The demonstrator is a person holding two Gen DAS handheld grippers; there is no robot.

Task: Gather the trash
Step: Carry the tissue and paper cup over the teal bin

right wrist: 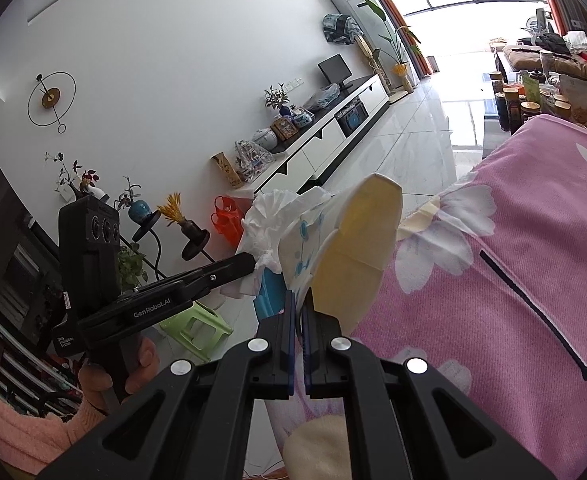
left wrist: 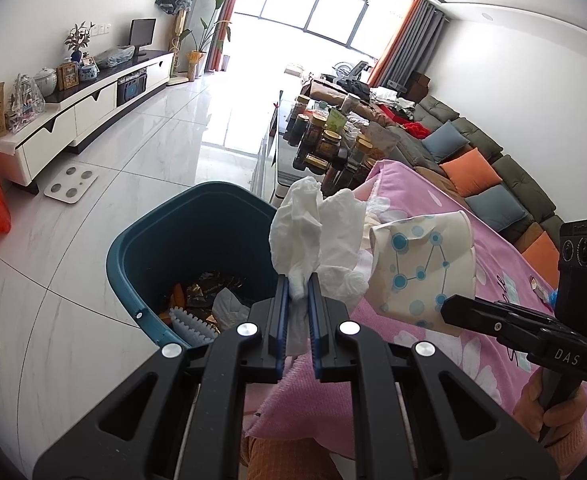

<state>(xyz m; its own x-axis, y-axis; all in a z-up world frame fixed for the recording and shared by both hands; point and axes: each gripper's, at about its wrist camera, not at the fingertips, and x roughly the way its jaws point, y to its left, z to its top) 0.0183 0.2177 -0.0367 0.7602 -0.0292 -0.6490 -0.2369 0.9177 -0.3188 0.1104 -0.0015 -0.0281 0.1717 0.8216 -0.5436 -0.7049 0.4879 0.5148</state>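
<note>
Crumpled white tissue (left wrist: pixel 313 232) is pinched in the left tongs (left wrist: pixel 298 300), beside the teal bin (left wrist: pixel 141 248). The right tongs (right wrist: pixel 298 308) grip a flattened paper cup (right wrist: pixel 353 248) above the pink-covered table (right wrist: pixel 513 280). The carrying step looks underway; next, move both over the bin and release.

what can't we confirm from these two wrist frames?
- Left wrist view: the near side of the bin floor is hidden by the left gripper and its tissue.
- Right wrist view: the bin is almost entirely behind the crushed paper cup held by the right gripper.
- Jar labels: too small.
</note>
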